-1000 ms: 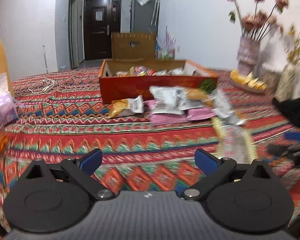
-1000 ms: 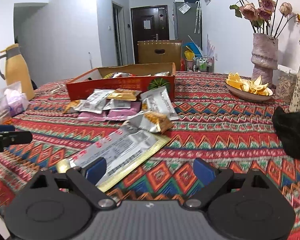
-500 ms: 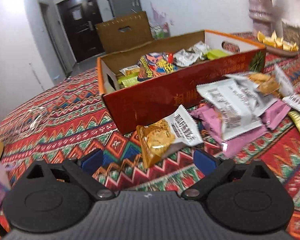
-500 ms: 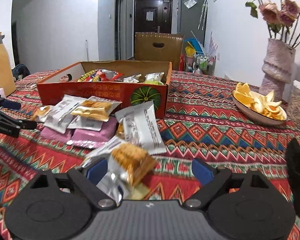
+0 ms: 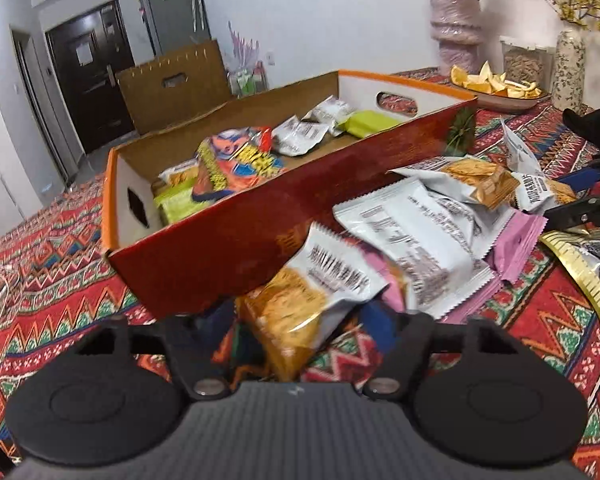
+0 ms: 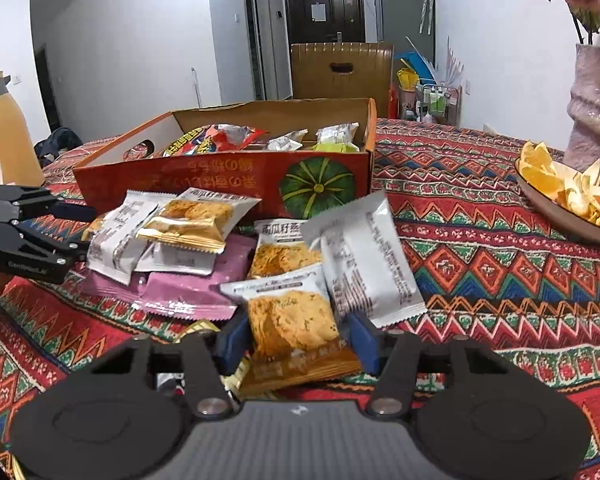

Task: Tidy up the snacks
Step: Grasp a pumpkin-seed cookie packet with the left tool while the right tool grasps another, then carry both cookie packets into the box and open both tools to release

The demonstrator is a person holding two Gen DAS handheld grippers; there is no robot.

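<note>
Red box (image 5: 236,240), zigzag-patterned tablecloth (image 6: 480,248)

Two hand-held grippers, wrist views.
Left gripper (image 5: 304,320) and right gripper (image 6: 296,340): black linkages, silver pivot screws, blue finger pads, ribbed grey housing.

the left claw (image 5: 300,320) has just closed on a cracker packet (image 5: 312,296) beside the red box (image 5: 236,240).

A lived-in home: a dark wooden entrance door (image 6: 326,12) beyond a white hallway, a worktop under a red patterned woven cloth (image 6: 480,216), a pink textured flower vase (image 6: 592,108), a shallow dish of orange peel (image 6: 564,196).
</note>
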